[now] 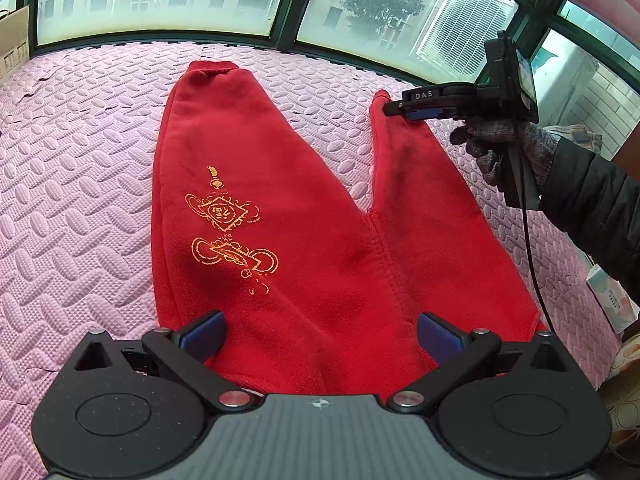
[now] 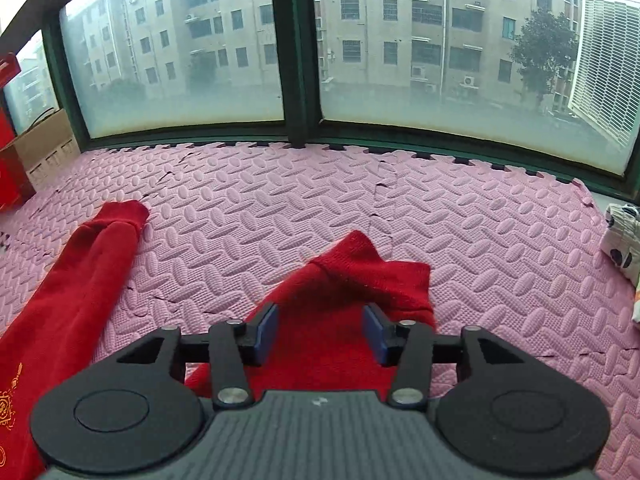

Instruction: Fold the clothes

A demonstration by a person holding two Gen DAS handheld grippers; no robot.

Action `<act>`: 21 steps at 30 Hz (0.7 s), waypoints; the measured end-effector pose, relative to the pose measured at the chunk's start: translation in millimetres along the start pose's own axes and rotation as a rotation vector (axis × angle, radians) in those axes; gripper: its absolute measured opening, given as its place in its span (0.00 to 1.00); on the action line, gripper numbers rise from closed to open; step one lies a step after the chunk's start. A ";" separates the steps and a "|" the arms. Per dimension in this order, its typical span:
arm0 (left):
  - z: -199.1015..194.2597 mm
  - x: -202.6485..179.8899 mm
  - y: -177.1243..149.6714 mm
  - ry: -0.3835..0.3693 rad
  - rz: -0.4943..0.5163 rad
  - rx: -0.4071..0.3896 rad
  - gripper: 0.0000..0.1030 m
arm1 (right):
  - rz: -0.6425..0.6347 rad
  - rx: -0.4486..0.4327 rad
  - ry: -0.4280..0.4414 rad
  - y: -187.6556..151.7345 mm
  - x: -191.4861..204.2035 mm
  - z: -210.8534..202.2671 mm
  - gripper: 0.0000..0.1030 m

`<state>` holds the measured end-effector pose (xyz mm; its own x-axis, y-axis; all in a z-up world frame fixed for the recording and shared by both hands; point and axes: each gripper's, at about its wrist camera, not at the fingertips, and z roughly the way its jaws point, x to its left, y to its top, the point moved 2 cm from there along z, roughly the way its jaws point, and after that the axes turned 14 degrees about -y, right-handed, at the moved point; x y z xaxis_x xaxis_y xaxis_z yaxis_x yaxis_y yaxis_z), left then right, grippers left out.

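The left gripper (image 1: 320,338) hangs nearest, its blue-padded fingers (image 1: 204,334) spread wide with nothing between them, above the waist end of the red knit trousers with gold embroidery (image 1: 280,220). The trousers lie flat on the pink embossed foam mat (image 1: 80,168), legs splayed in a V ahead of the fingers.

The right gripper (image 2: 320,330) sits at the far cuff of the plain leg (image 2: 352,272). Its fingers (image 2: 266,328) stand apart, and the cuff rises in a peak between and just beyond them. Whether the pads touch cloth I cannot tell.

Risks, as I judge them: closing on that raised peak could catch only the top layer, so the leg would drag unevenly or slip free when carried across. The fingers could also snag a lifted seam in the mat. With the waist unheld, pulling the leg may shift the whole garment.

A brown cardboard box (image 2: 44,148) stands far left of the right fingers; its contents are hidden.
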<state>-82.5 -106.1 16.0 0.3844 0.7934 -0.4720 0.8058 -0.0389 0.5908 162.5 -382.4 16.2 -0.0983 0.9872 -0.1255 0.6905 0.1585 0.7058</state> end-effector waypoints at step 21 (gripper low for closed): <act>-19.4 13.0 18.6 0.113 -0.045 -0.099 1.00 | -0.213 0.027 0.077 -87.3 38.1 -91.8 0.66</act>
<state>-71.2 -84.7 33.6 0.2910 0.8566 -0.4260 0.7706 0.0540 0.6350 32.6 -357.1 13.8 -0.2973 0.9302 -0.2154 0.6671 0.3638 0.6501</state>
